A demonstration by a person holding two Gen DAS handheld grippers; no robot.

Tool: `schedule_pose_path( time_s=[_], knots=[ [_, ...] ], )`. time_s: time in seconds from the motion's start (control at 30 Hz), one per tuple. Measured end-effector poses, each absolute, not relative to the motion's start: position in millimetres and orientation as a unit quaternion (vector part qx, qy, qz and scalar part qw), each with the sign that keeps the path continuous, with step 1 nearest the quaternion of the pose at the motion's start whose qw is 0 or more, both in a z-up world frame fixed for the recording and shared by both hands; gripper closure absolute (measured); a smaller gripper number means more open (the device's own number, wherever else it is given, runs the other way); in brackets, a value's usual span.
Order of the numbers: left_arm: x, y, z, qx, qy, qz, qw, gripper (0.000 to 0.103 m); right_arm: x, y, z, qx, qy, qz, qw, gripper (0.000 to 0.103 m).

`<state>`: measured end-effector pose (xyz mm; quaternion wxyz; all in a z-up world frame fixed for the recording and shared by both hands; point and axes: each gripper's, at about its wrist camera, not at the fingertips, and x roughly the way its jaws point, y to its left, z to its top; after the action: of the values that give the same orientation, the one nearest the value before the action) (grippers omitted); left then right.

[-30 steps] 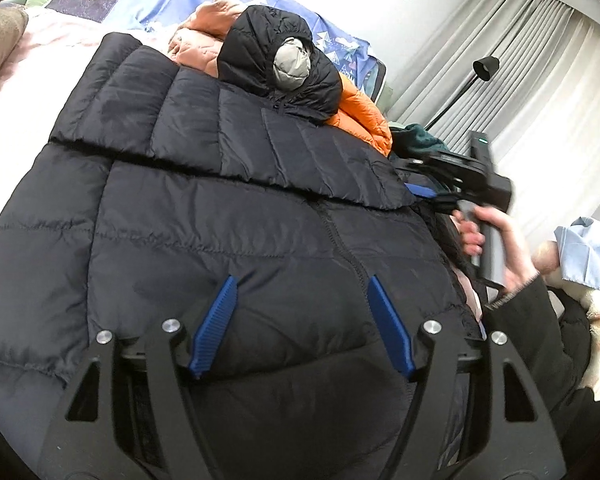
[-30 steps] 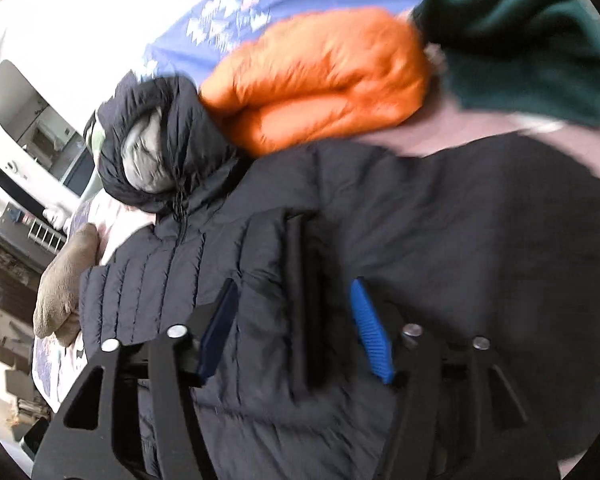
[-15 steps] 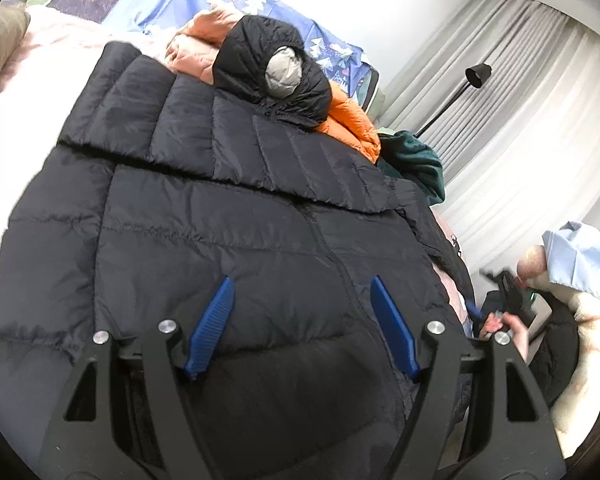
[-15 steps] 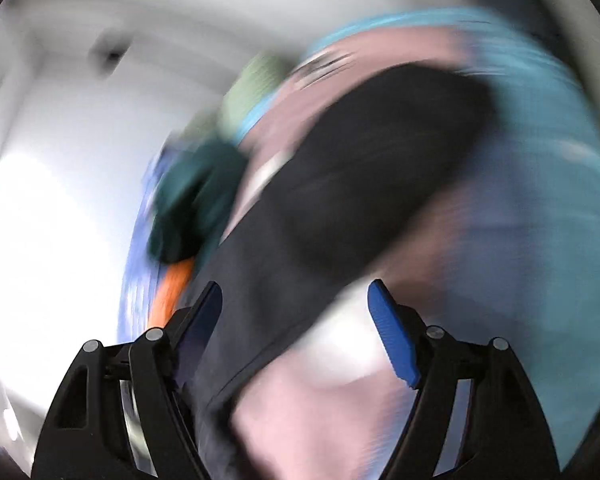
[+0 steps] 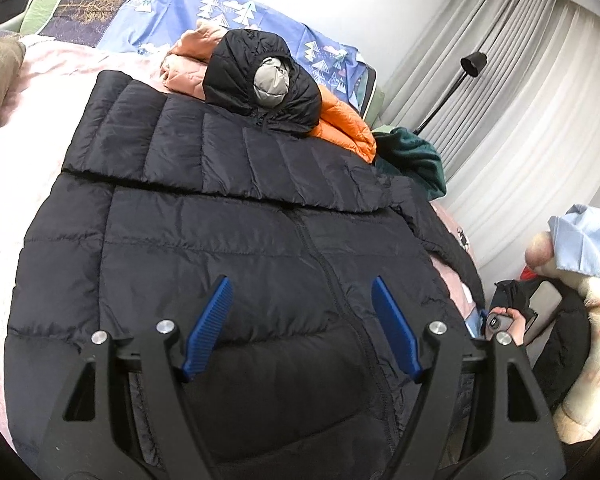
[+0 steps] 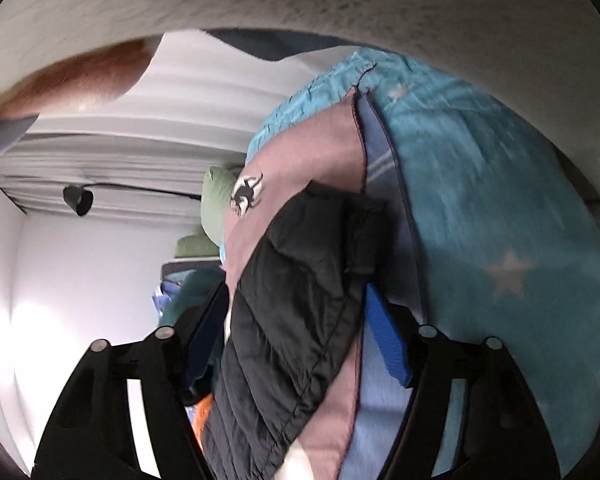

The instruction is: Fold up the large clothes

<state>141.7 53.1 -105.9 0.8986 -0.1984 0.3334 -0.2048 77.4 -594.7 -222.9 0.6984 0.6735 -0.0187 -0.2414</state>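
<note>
Swinging off the black jacket (image 5: 236, 248) top to the bed's right edge, right gripper (image 6: 296, 344) jaws just narrowing around the hanging sleeve (image 6: 300, 320), unclamped; left gripper (image 5: 300, 328) agape, empty, above the hem.

jacket (image 5: 228, 240) on bed (image 5: 60, 76), garments (image 5: 340, 120) behind

Left hand-held gripper (image 5: 302, 328) jaws apart, right hand-held gripper (image 6: 296, 334) jaws just closing
</note>
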Motion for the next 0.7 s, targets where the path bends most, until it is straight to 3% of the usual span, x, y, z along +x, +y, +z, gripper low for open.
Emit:
schedule_pose_path(
  time_s=[0.13,0.33,0.4,0.47,0.57,0.7],
  knots=[
    [146,50,-107,-0.201,0.339,-0.201,0.897,0.029,70,-587,-235,0.708,-0.027,-0.230,0.667,0.046],
    [154,39,-111,-0.192,0.352,-0.204,0.893,0.029,75,-589,-241,0.709,-0.029,-0.241,0.662,0.048],
    [154,36,-112,-0.189,0.354,-0.205,0.893,0.029,79,-595,-238,0.699,-0.026,-0.252,0.669,0.060],
    [154,35,-111,-0.189,0.354,-0.204,0.893,0.029,83,-598,-241,0.689,-0.020,-0.266,0.674,0.089],
    [153,37,-108,-0.192,0.350,-0.205,0.894,0.029,86,-594,-234,0.659,-0.002,-0.281,0.698,0.097],
    [153,36,-101,-0.193,0.342,-0.210,0.895,0.029,94,-578,-200,0.584,-0.001,-0.279,0.762,0.099]
  ],
)
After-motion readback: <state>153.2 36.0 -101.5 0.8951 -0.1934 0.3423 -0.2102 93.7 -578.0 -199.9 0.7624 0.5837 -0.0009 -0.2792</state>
